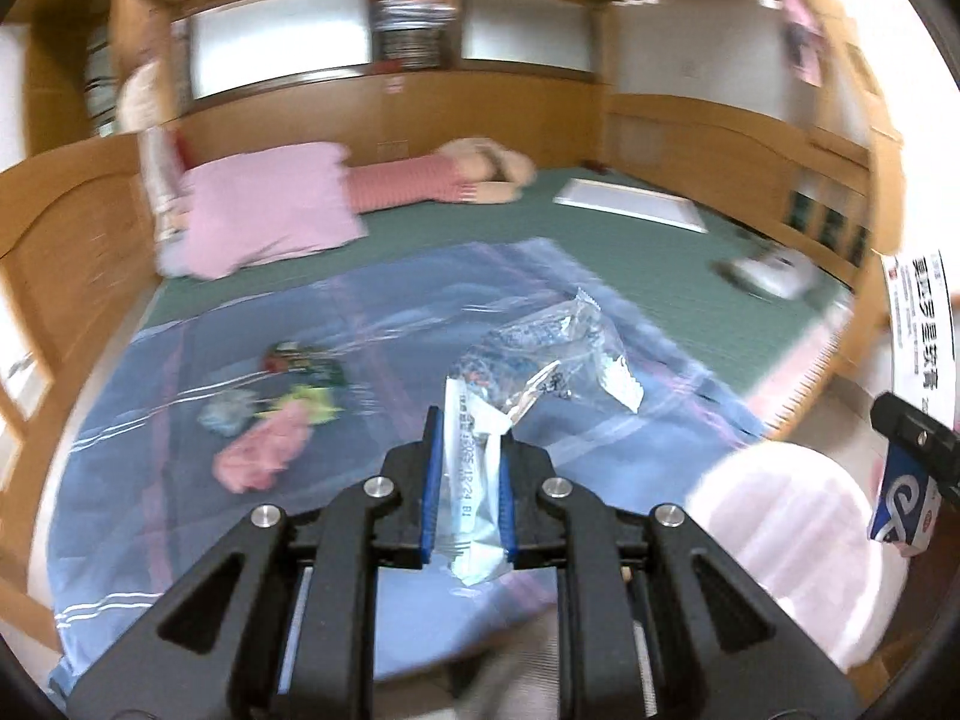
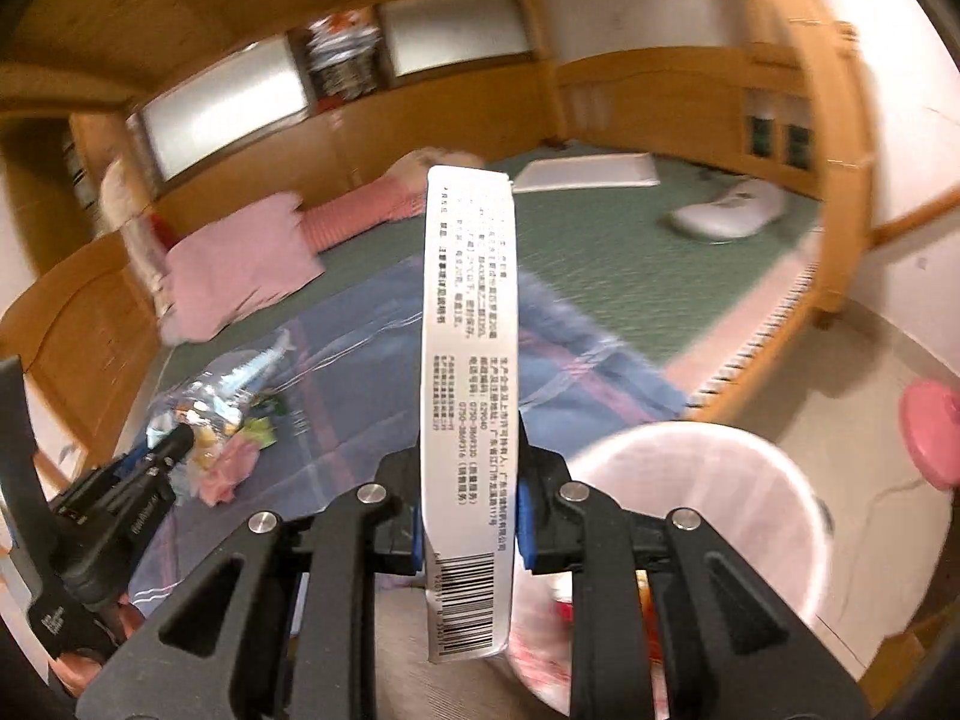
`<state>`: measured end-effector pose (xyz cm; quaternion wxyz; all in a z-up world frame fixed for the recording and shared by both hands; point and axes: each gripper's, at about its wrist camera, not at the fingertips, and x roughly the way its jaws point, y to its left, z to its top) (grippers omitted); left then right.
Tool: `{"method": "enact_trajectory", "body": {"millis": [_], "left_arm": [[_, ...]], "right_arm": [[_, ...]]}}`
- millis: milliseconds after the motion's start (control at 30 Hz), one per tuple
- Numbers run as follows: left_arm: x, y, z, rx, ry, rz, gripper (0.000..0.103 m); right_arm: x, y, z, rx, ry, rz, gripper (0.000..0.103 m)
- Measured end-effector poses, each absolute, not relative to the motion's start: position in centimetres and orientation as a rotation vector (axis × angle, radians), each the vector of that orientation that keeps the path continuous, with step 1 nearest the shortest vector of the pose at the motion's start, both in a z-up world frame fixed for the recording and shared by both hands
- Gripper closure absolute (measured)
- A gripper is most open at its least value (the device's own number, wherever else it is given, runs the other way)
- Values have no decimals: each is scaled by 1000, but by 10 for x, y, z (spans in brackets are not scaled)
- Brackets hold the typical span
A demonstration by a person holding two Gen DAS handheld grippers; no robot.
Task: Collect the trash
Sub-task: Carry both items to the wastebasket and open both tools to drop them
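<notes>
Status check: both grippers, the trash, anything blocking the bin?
Left gripper shut on clear wrapper. Right gripper shut on white box. More scraps on blanket. Bin open, nothing blocking.

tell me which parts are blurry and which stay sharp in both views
Left wrist view: the bed, pillow and bin are motion-smeared, while the left tool and its wrapper stay sharp. Right wrist view: the same smear on the room and bin, but the right tool and its box print are crisp; fisheye bends the walls.

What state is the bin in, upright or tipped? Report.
Upright: the white lined bin stands on the floor beside the bed, its open mouth facing up.
</notes>
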<state>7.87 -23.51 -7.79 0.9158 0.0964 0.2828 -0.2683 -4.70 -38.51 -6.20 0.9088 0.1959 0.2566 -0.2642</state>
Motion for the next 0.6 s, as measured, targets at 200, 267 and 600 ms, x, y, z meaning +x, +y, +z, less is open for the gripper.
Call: {"method": "enact_trajectory", "body": {"millis": [200, 267, 600], "left_arm": [[19, -299, -87, 281, 566, -704, 86], [0, -317, -93, 309, 565, -744, 86], [-42, -372, -109, 361, 566, -814, 86]], "right_arm": [[-123, -405, -60, 429, 471, -665, 80], [-139, -409, -62, 431, 460, -697, 80], [-189, -431, -70, 488, 416, -763, 80]]}}
